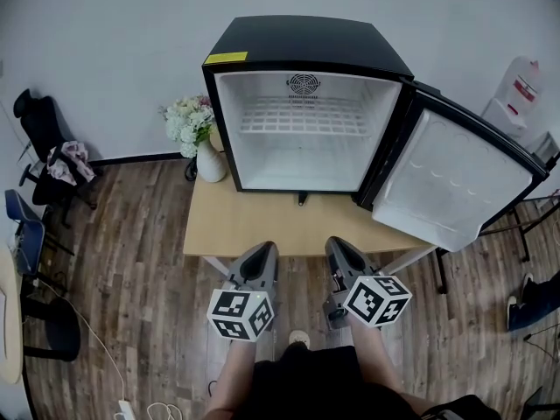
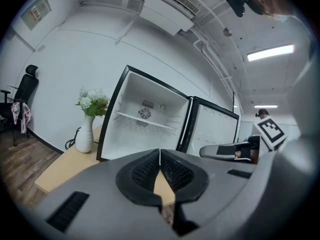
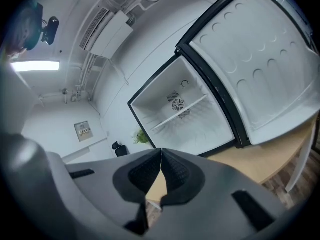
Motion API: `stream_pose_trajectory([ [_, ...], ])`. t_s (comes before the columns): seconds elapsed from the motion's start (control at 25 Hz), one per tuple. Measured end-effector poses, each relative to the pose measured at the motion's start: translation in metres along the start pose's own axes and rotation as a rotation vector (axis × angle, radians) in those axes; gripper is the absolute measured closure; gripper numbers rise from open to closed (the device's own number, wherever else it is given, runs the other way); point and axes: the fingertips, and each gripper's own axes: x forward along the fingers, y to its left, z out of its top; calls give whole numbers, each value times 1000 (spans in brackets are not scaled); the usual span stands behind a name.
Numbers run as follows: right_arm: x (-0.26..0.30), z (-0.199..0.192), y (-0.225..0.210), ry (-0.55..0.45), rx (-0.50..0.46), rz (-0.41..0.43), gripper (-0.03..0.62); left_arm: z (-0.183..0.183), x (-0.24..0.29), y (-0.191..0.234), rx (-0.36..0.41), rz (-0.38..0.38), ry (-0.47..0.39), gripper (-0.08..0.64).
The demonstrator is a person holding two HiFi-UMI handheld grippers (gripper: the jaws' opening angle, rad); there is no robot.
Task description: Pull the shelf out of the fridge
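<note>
White wire shelf (image 1: 302, 119) sits mid-height in the open black mini fridge (image 1: 297, 42); light and rigid, it likely pulls by its front rail. Left claw (image 1: 260, 256) and right claw (image 1: 343, 252) hang closed, empty, short of it.

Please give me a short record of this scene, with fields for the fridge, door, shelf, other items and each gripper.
fridge: black mini fridge on a wooden table
door: door wide open, swung to the right
shelf: white wire shelf, in place inside
other items: white vase of flowers, left of the fridge
left gripper: left gripper shut, empty, away from the fridge
right gripper: right gripper shut, empty, beside the left one
</note>
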Motion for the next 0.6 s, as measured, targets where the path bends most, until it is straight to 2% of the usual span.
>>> stream_pose_trajectory([
  [0.24,21,14,-13,-8,-4,22,600,6,21,7,2,18,-22,552],
  [0.6,27,3,-18,28,27,27,600,-4,27,7,-14,23,8,552],
])
